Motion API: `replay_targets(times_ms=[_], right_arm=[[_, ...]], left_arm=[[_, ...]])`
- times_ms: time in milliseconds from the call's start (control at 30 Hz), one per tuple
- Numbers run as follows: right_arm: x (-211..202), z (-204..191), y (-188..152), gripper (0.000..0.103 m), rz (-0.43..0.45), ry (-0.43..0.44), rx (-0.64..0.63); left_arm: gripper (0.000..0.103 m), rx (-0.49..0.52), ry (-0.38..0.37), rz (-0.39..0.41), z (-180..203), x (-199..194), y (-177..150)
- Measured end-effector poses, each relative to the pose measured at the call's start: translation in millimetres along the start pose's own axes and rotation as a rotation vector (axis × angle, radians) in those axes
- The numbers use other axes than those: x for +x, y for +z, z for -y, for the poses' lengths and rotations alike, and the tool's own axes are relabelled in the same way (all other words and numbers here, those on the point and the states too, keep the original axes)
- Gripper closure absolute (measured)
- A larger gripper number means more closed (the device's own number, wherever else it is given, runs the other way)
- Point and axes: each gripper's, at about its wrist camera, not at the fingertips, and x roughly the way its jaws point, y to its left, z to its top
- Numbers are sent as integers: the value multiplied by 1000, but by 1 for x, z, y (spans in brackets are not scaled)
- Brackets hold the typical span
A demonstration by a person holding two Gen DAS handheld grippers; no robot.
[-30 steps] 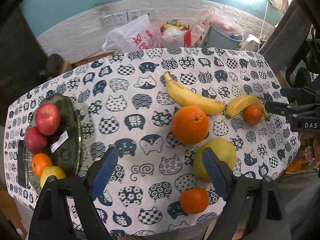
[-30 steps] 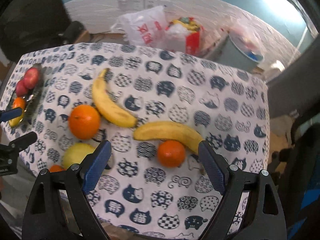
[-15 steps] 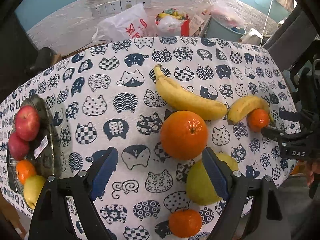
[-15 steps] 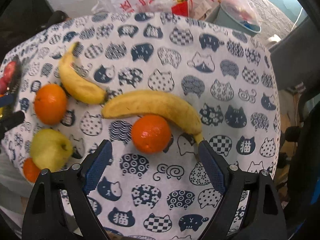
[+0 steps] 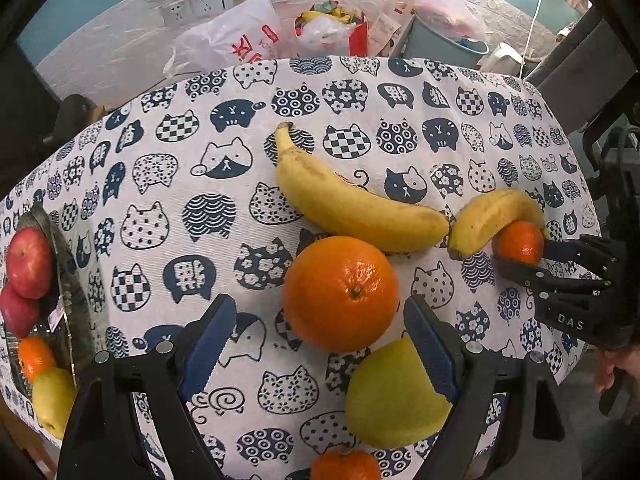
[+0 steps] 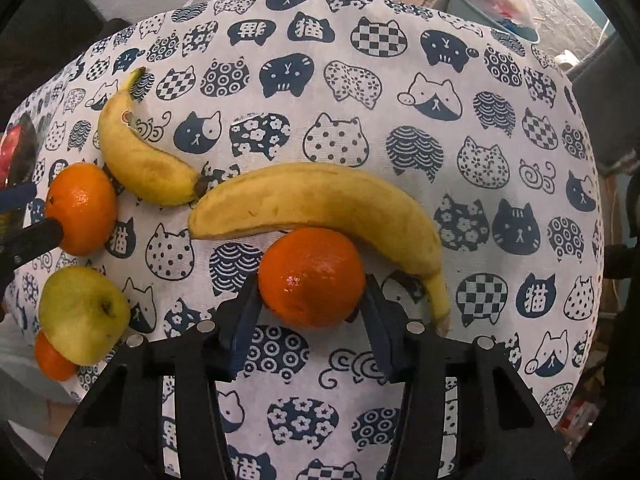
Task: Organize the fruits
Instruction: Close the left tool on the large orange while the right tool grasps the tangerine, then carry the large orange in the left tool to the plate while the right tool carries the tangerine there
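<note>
My right gripper (image 6: 310, 312) is shut on a small tangerine (image 6: 311, 278) that rests on the cat-print cloth under a curved banana (image 6: 320, 204); the tangerine also shows in the left wrist view (image 5: 518, 242). My left gripper (image 5: 316, 344) is open, its blue pads either side of a large orange (image 5: 340, 292), not touching. A second banana (image 5: 352, 204) lies behind the orange. A green apple (image 5: 394, 396) and another tangerine (image 5: 346, 466) lie near the front edge. A dark tray (image 5: 70, 280) at far left holds red apples (image 5: 28, 260), a tangerine and a pear.
The table's front edge is just below the green apple (image 6: 82, 312). Behind the table stand plastic bags (image 5: 236, 44), a red bag (image 5: 332, 28) and a grey bin (image 5: 444, 40) against a wall with sockets. A dark chair (image 5: 580, 64) stands at right.
Both grippers moved forward and down toward the fruit. My right gripper closed from wide open onto the small tangerine. My left gripper came around the large orange, still open.
</note>
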Motion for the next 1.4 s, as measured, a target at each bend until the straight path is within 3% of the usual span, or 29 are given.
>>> replay_targets(times_ms=[433,567,767,1400], right_arm=[[-37,-4,5,55,77,26,-10],[-39,-3,8,55,79,35,-11],[-40,-15,9,55,96,43,-28],[-81,-72,27,55,234,112,-141]], left_arm=[[16,35,22,-15,11,19,9],[32,72,2,-22,16,25,8],[33,101,20,0,16,22,1],[33,40,29,132,-26,-49,-25]])
